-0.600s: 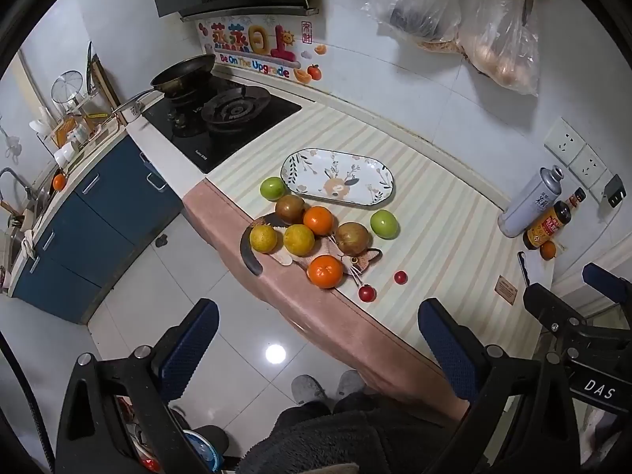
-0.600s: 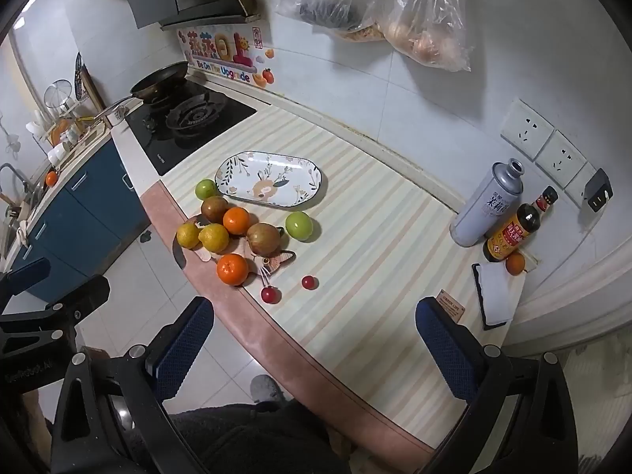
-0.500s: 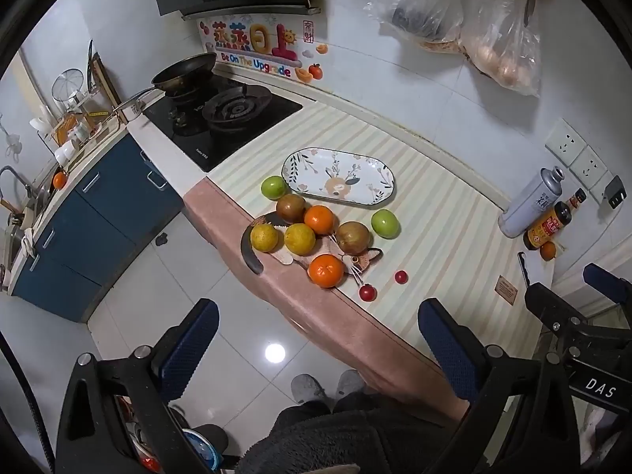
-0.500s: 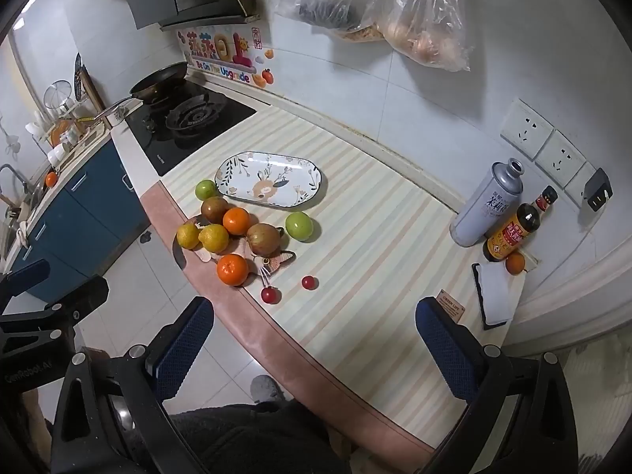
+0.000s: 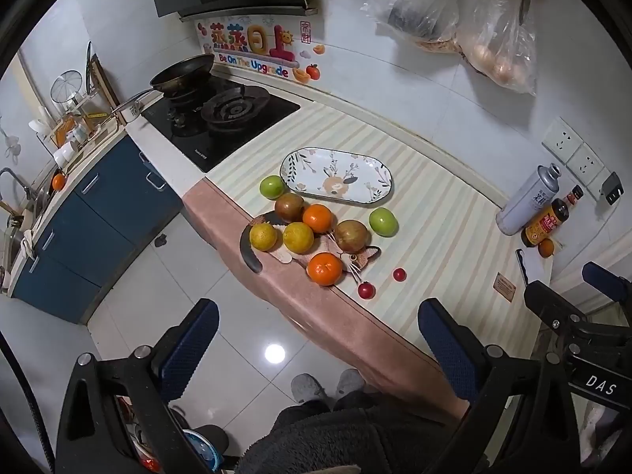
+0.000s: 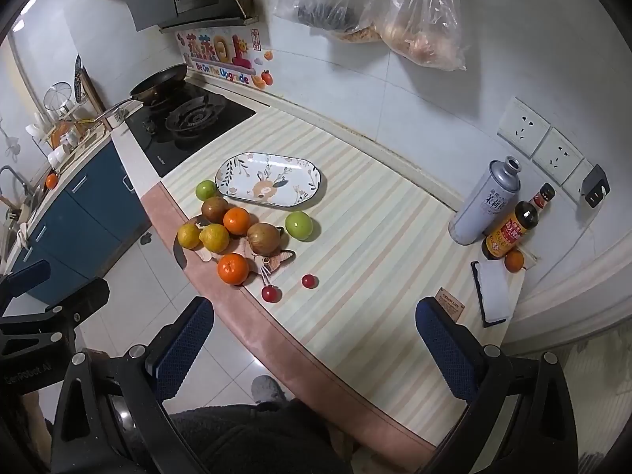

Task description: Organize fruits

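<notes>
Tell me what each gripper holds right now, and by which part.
Nothing is held. The left gripper and the right gripper both hang above the counter edge with jaws wide open and empty; the fruit lies untouched beside the plate.

i see a glossy glazed plate [image 6: 272,187] on a matt striped cloth [image 6: 375,229]. the oranges [image 6: 233,268] look dimpled, the green apples [image 6: 299,226] smooth and shiny. my gripper pads [image 6: 181,349] are textured blue rubber on matt black plastic. the can [image 6: 484,207] looks like brushed metal, the floor tiles [image 5: 237,339] polished.
</notes>
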`<state>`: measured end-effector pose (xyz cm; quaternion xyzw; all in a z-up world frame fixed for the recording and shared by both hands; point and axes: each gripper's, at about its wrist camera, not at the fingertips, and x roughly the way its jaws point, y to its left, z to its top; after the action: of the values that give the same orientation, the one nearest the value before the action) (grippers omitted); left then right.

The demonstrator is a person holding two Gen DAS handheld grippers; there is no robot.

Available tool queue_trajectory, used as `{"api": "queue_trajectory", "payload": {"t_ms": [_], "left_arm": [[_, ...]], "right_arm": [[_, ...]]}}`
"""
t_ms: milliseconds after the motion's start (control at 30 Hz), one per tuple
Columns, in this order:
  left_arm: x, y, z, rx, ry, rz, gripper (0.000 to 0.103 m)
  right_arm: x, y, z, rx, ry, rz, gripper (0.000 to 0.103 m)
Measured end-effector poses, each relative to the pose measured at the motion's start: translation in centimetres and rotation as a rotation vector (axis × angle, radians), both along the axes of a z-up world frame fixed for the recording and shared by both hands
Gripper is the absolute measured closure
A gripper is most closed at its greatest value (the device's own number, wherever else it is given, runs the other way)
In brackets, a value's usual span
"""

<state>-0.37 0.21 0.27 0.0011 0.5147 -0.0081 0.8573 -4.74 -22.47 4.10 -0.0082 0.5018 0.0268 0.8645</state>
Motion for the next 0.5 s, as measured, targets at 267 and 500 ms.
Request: {"api": "queue_trajectory", "payload": {"t_ms": [267, 500], "left_arm": [[-0.6, -0.7, 0.5, 0.005, -0.018, -0.002, 0.000], [-0.6, -0.8, 0.7, 0.007, -0.021, -0.004, 0.000]], "right_arm": [[-0.6, -0.4, 0.6, 0.001, -0.008, -0.002, 0.000], [-0.8, -0.5, 0.6, 0.008, -0.014, -0.009, 0.000]]}}
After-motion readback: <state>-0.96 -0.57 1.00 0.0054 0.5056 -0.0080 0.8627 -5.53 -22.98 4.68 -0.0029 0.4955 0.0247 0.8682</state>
